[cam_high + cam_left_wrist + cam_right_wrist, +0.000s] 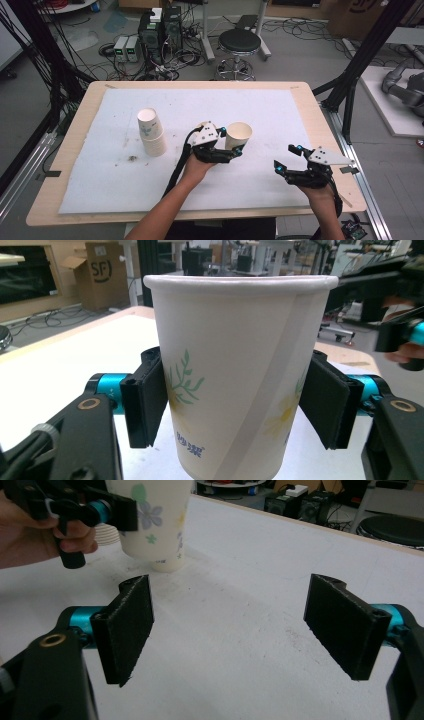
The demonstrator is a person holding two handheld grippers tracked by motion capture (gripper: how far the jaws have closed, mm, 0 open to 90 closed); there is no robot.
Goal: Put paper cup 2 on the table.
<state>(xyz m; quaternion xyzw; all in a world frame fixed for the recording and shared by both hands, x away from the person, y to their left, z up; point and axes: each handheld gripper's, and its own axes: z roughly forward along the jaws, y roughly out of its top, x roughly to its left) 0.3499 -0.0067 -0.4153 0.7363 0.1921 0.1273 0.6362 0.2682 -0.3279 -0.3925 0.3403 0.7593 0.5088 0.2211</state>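
A white paper cup [240, 132] with a flower print stands upright between my left gripper's jaws [231, 141] near the middle of the white mat. In the left gripper view both pads press on the sides of the cup [235, 340], so the left gripper [235, 400] is shut on it. I cannot tell whether its base touches the mat. A stack of like cups [151, 132] stands to the left. My right gripper [286, 159] is at the front right, open and empty. The right gripper [235, 630] faces the held cup [155, 520].
The white mat [110, 175] covers a wooden table [70, 150]. Dark specks lie on the mat in front of the stack. Behind the table are a black stool [239, 42], computer boxes [157, 30] and cables on the floor. Black frame posts [350, 80] stand at the right.
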